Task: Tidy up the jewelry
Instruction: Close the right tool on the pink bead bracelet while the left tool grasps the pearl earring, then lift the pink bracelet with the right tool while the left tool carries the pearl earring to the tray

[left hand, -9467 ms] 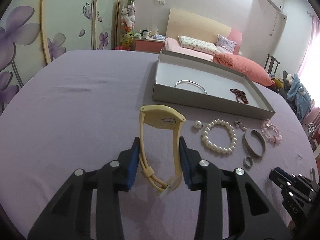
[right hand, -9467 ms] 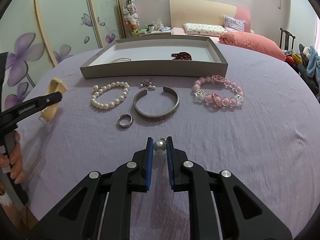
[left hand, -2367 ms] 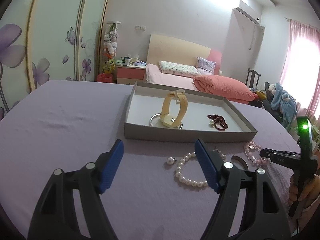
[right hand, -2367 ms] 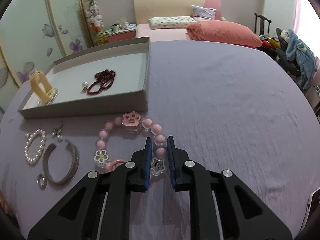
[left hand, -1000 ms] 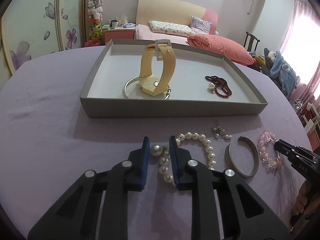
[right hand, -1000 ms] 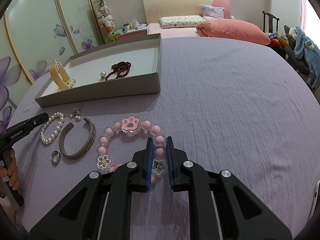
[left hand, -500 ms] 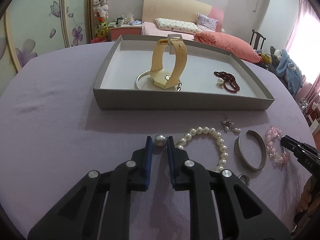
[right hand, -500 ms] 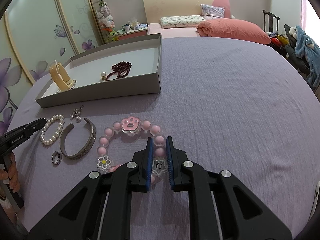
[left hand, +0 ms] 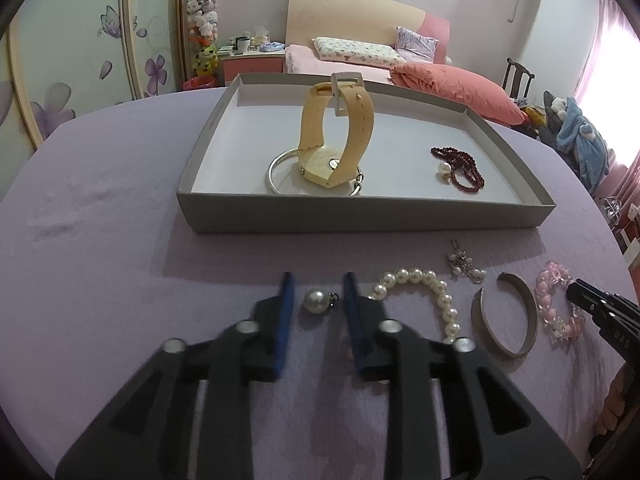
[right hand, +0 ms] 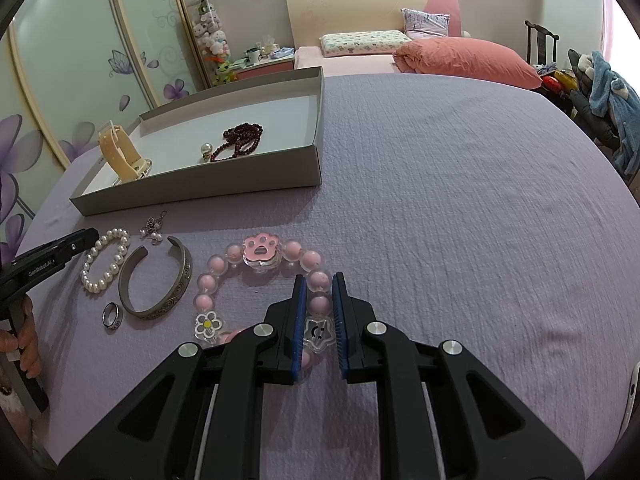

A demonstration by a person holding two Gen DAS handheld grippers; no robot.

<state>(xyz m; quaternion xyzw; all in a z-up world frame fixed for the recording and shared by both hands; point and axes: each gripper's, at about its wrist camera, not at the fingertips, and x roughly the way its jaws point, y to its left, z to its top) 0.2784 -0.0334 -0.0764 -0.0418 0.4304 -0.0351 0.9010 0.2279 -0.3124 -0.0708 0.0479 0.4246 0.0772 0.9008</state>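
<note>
Left gripper brackets the pearl earring on the purple cloth; jaws narrow, pads barely short of the pearl. Pinch it squarely before lifting toward the grey tray at twelve o'clock. Right gripper is pinched on the pink bead bracelet, tray at ten o'clock.

Soft daylight is filling the room, coming in through the pink curtain at the right edge of the left wrist view, where it is washing out to white. The grey tray is casting a soft shadow toward the camera on the purple cloth. Fisheye bending is curving the wardrobe doors (black corners are ringing both pictures). The left gripper is looking slightly smeared; the right wrist view is staying crisp.
</note>
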